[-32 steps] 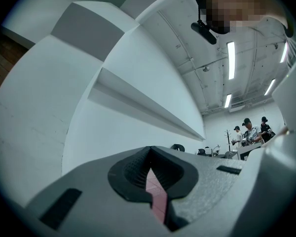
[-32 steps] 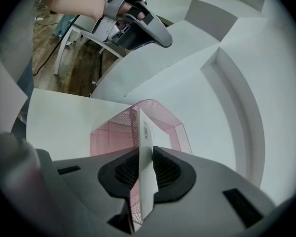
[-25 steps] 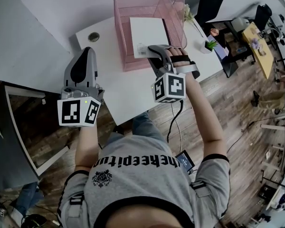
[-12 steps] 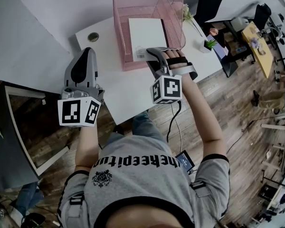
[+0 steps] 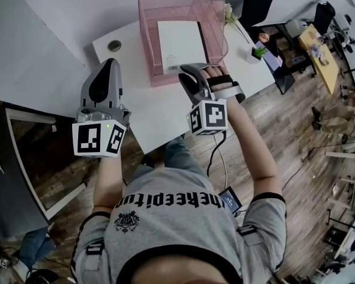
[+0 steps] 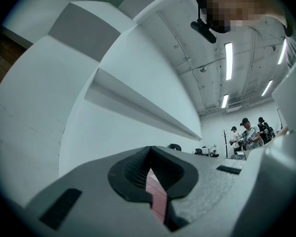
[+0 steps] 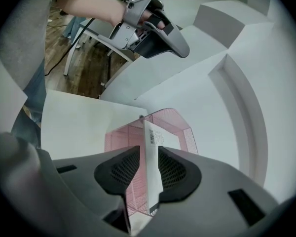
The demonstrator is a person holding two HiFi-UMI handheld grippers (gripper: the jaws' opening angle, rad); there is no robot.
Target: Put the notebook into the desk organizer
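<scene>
The white notebook (image 5: 180,43) lies inside the pink mesh desk organizer (image 5: 147,22) at the back of the white table (image 5: 154,114). My right gripper (image 5: 187,76) is at the organizer's front edge. In the right gripper view the notebook (image 7: 154,181) stands edge-on between the right gripper's (image 7: 148,154) jaws. They are opening, and pink mesh (image 7: 180,132) shows in the gap beside the left pad. My left gripper (image 5: 108,64) hovers over the table's left part, away from the organizer. Its jaws (image 6: 149,154) are shut with nothing held.
A round cable grommet (image 5: 114,45) sits in the table's back left corner. A small potted plant (image 5: 259,53) and flowers (image 5: 231,15) stand to the right of the organizer. Behind the table is a white wall. People (image 6: 247,132) stand far off in the left gripper view.
The right gripper has drawn back toward me from the organizer's front edge, and the notebook now lies deeper in the organizer. The left gripper has stayed in place.
</scene>
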